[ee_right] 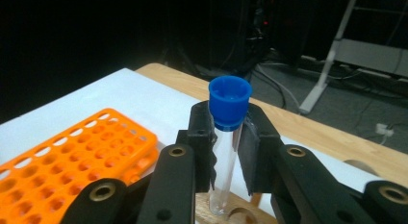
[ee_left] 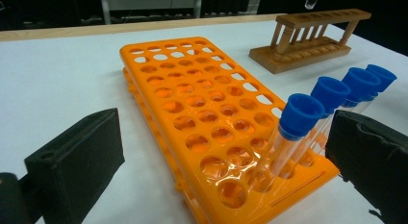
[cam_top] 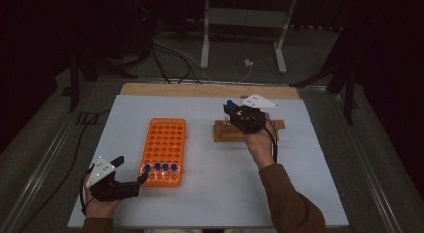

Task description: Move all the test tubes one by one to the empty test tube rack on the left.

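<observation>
A clear test tube with a blue cap (ee_right: 230,101) stands upright between the jaws of my right gripper (ee_right: 228,137), which is shut on it just below the cap. Its round bottom hangs just above a hole of the wooden rack (ee_right: 240,214). In the high view my right gripper (cam_top: 235,112) is over the wooden rack (cam_top: 225,132) at centre right. The orange rack (cam_top: 165,143) lies centre left, with several blue-capped tubes (cam_top: 160,168) in its near row. My left gripper (cam_top: 132,169) is open at that rack's near left corner, its jaws either side of the orange rack (ee_left: 202,113) and the tubes (ee_left: 300,113).
A white mat (cam_top: 200,203) covers the table, with a bare wooden strip (cam_top: 200,89) along the far edge. Most holes of the orange rack are empty. Beyond the table, cables and a metal stand (cam_top: 245,23) sit on the dark floor.
</observation>
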